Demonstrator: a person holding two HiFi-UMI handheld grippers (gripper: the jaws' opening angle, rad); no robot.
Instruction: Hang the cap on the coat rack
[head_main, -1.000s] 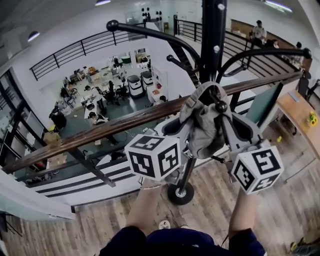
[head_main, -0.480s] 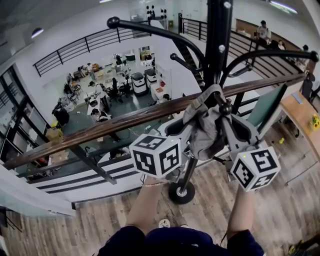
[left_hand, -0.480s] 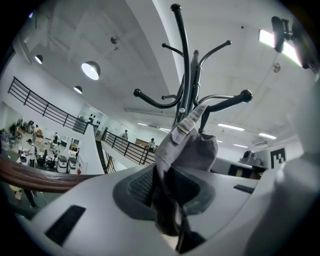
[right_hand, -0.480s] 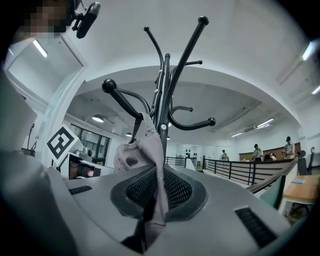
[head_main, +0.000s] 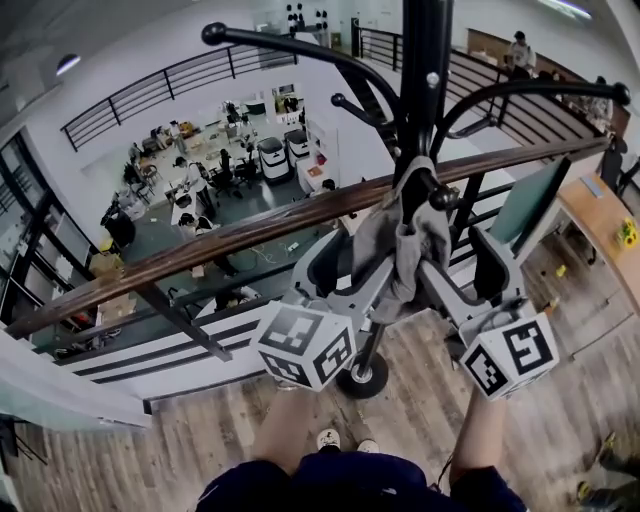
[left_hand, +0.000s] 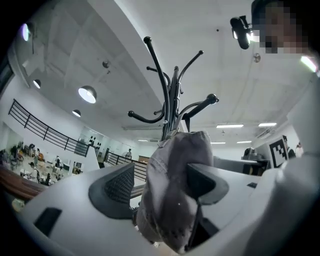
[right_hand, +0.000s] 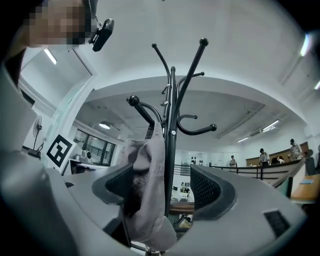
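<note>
Cap: grey cap (head_main: 405, 250) hangs limp from a low ball-tipped hook (head_main: 443, 197) on the coat rack (head_main: 425, 60), close against the black pole.
Left gripper: your left gripper (left_hand: 160, 185) has its jaws wide apart, and they have just been opening. The cap hangs between them, unclamped. There is a clear gap to the pad on its view's left. The fabric overlaps the pad on the right, and I can't tell whether it touches.
Right gripper: your right gripper (right_hand: 167, 190) is the same, jaws spread and just been opening, nothing pinched. The cap sits by the pad on its view's left. The pole runs between the cap and the other pad, which stands clear.
Pose: both grippers sit side by side under the hook, angled slightly upward, with the marker cubes toward you. The cap is between the two grippers in the head view.
Rack base: round foot (head_main: 362, 378) stands on the wood floor (head_main: 560, 430), just in front of the wooden handrail (head_main: 200, 250).
Beyond rail: a lower office level with desks and people.
</note>
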